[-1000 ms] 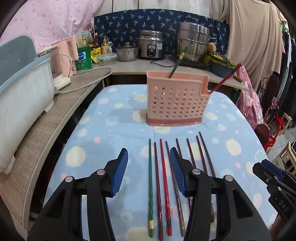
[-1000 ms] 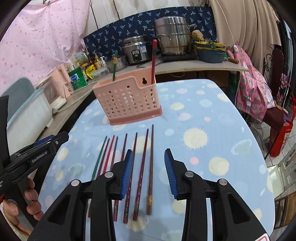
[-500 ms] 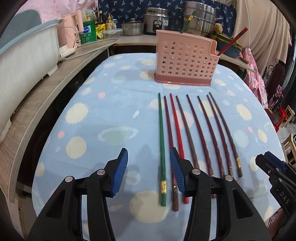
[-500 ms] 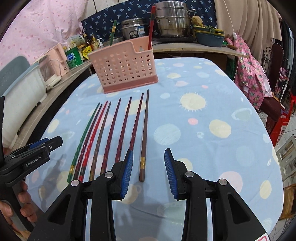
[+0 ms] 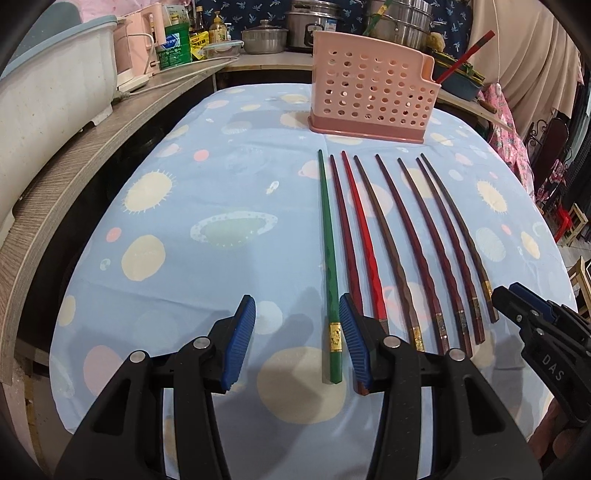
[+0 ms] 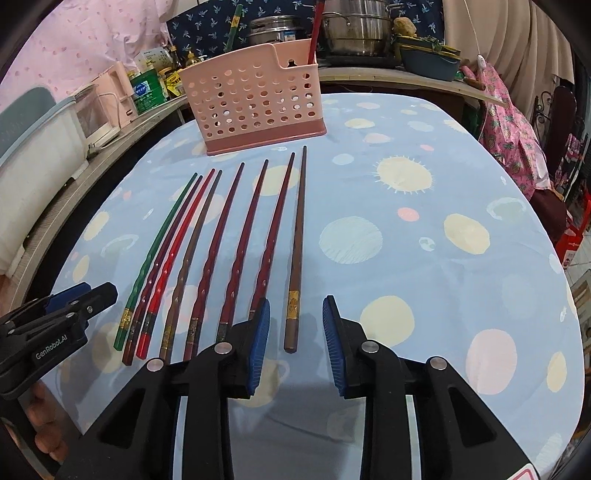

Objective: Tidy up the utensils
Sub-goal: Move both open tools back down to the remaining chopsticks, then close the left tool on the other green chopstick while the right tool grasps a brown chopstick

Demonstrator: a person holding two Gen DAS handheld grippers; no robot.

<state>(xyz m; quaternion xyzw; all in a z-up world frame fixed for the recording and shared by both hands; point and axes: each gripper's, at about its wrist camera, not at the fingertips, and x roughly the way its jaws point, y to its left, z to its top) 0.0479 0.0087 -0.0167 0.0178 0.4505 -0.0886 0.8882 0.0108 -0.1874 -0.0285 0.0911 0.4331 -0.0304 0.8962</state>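
Note:
Several chopsticks lie side by side on the blue tablecloth [image 5: 207, 192], tips toward a pink perforated utensil holder [image 5: 371, 88] that also shows in the right wrist view [image 6: 258, 107]. The holder has one green and one red chopstick standing in it. My left gripper [image 5: 297, 339] is open, low over the near end of the green chopstick [image 5: 328, 236], which lies between the pads. My right gripper [image 6: 295, 345] is open around the near end of the rightmost brown chopstick [image 6: 297, 240]. Each gripper shows in the other's view, the right [image 5: 535, 332] and the left [image 6: 55, 317].
A wooden counter [image 5: 74, 147] runs along the left with a white-blue tub [image 5: 44, 92], a pink appliance and bottles. Steel pots [image 6: 354, 33] stand behind the holder. The table's near edge lies just under both grippers. A pink garment hangs at the right.
Both grippers have pulled back and dropped toward the near ends of the chopsticks. The holder looks farther away. Both grippers stay open.

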